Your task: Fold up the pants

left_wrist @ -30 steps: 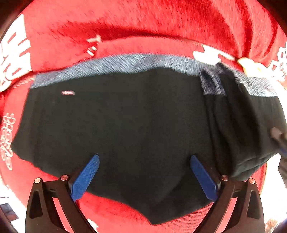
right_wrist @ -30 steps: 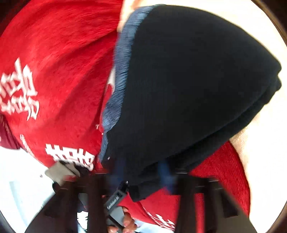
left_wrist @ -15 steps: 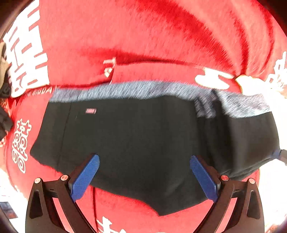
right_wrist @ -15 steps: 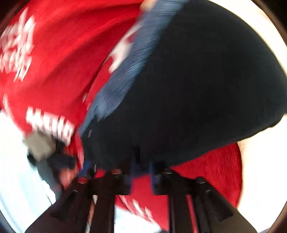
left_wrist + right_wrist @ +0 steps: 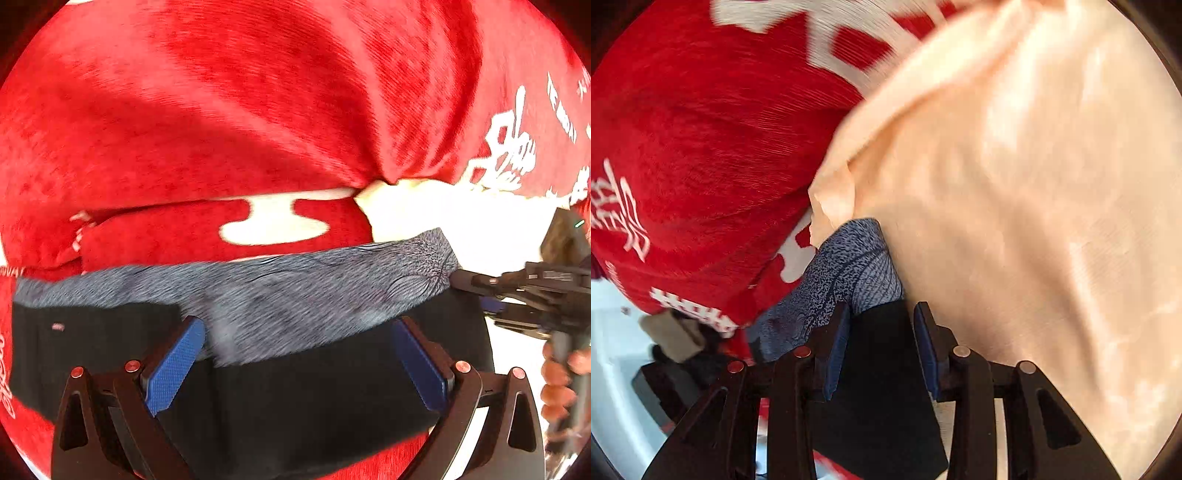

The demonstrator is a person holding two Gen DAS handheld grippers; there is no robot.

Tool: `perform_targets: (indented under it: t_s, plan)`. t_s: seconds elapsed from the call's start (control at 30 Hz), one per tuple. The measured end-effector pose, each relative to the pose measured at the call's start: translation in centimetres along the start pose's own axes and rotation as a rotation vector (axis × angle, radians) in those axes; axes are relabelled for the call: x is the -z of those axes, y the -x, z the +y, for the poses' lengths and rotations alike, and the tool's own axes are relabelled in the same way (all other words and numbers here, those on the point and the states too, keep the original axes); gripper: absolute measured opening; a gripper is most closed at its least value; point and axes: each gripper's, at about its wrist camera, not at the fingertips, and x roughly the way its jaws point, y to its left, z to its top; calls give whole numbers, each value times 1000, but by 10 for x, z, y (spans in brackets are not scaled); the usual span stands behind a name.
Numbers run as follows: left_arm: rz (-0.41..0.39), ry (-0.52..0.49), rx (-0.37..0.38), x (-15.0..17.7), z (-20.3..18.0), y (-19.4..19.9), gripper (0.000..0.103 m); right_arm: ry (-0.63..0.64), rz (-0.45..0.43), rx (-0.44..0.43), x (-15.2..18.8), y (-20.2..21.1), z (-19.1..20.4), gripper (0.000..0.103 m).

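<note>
Pants [image 5: 280, 369], black with a grey waistband [image 5: 295, 295], lie folded along the lower half of the left wrist frame on the red blanket [image 5: 221, 129]. Your right gripper [image 5: 879, 328] straddles their corner, fingers part open and just closing, pads not clearly pressing. If you pull now the corner may slip free and the fold spring open. Your left gripper [image 5: 295, 365] hovers wide open above. Since the earlier frame the waistband has come nearer, and peach cloth [image 5: 1034, 184] fills the right view.
</note>
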Motion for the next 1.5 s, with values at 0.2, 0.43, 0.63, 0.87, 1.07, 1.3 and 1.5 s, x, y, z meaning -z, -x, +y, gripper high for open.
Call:
perform_targets:
  t_s: [0.2, 0.43, 0.63, 0.87, 1.07, 1.3, 1.5]
  plan:
    - [113, 28, -93, 25, 26, -43, 103, 151, 0, 74, 12, 9, 46, 30]
    - [86, -1, -120, 30, 34, -33, 103, 361, -84, 424, 30, -20, 60, 47]
    - [120, 51, -149, 44, 62, -16, 103, 432, -111, 524, 65, -3, 85, 47]
    - [118, 120, -178, 65, 92, 19, 103, 507, -153, 521, 119, 5, 113, 47]
    - [145, 169, -205, 95, 120, 35, 103, 579, -43, 499, 145, -45, 136, 48]
    - [162, 271, -204, 133, 164, 40, 103, 667, 49, 626, 171, -100, 152, 50]
    - [163, 360, -186, 165, 188, 63, 103, 714, 113, 671, 187, -114, 171, 50]
